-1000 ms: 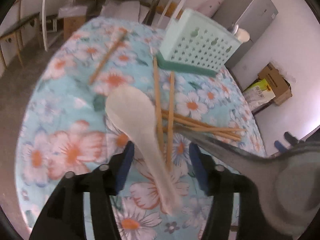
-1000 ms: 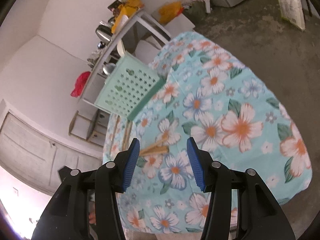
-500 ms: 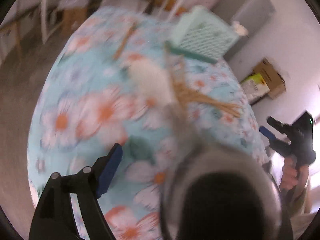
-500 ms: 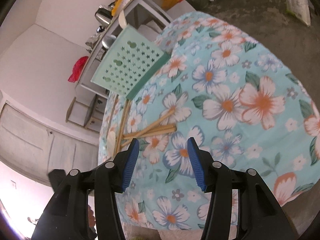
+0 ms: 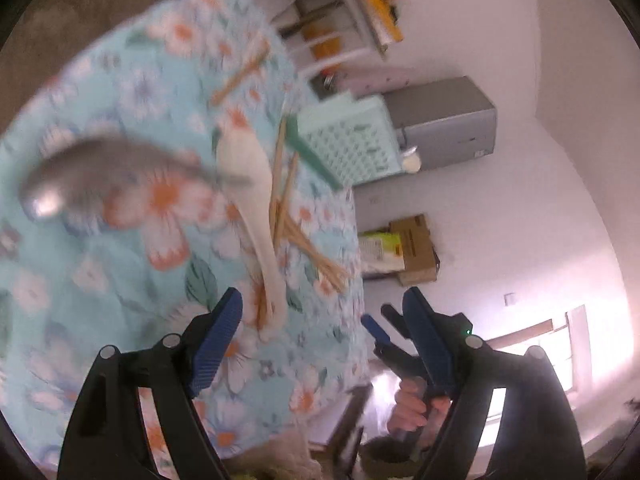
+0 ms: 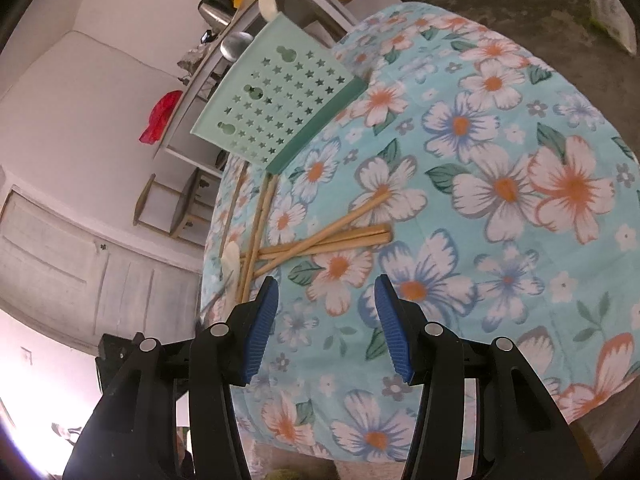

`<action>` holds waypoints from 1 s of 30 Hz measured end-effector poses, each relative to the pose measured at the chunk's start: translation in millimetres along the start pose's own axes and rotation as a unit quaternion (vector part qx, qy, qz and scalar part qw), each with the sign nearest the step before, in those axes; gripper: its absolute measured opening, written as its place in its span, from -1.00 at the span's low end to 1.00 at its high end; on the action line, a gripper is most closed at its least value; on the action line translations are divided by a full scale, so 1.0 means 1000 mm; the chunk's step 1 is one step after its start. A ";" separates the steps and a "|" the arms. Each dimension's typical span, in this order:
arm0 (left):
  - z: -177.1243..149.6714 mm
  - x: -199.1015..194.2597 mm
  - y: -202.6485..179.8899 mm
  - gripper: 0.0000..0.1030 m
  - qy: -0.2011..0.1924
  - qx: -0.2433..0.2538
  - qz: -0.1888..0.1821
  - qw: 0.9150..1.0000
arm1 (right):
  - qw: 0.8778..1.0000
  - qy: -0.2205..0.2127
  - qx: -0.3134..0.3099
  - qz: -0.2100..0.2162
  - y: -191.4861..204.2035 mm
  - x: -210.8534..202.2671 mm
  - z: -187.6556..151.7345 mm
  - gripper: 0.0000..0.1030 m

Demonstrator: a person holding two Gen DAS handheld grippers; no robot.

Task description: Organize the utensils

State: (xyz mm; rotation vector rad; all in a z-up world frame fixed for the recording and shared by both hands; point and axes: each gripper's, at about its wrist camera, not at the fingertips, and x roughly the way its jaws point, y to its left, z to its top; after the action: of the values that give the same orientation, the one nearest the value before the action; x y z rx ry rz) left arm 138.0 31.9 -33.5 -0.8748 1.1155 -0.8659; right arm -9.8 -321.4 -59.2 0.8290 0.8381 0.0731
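Steel spoon (image 5: 80, 184) dropped from my left tongs (image 5: 320, 340), now blurred over the counter (image 6: 500, 320). Both tongs open, empty. Chopsticks (image 6: 320, 240) lie just ahead of right tongs (image 6: 326, 322), long axis crosswise; right nearer.

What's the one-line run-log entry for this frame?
left gripper: open, empty | right gripper: open, empty | white spoon, metal spoon, chopsticks: on tablecloth | green basket: at table's far side

One white spoon (image 5: 250, 184) and one grey metal spoon (image 5: 100, 176) are seen. One green basket (image 6: 276, 100) is seen. About six chopsticks (image 6: 320, 240) are counted (some overlap).
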 end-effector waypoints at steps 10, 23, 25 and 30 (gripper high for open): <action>-0.019 -0.047 -0.036 0.54 -0.133 0.217 0.246 0.935 | 1.000 -0.006 -0.001 -0.012 -0.005 -0.005 -0.003 -0.04; -0.015 -0.005 0.013 0.00 -0.048 0.385 0.441 0.810 | 0.998 0.013 -0.058 -0.012 0.024 0.010 -0.022 -0.04; -0.003 -0.010 0.018 -0.36 -0.063 0.355 0.438 0.824 | 0.997 0.018 -0.078 -0.013 0.032 0.013 -0.027 -0.04; 0.002 -0.016 0.007 -0.97 -0.072 0.350 0.428 0.830 | 0.993 0.027 -0.114 -0.025 0.047 0.021 -0.034 -0.04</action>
State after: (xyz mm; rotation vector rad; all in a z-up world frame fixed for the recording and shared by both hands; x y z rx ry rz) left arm 137.6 49.5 -33.4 0.2031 0.8178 -0.3650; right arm -6.8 -259.9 -54.1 0.5938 0.8827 0.1450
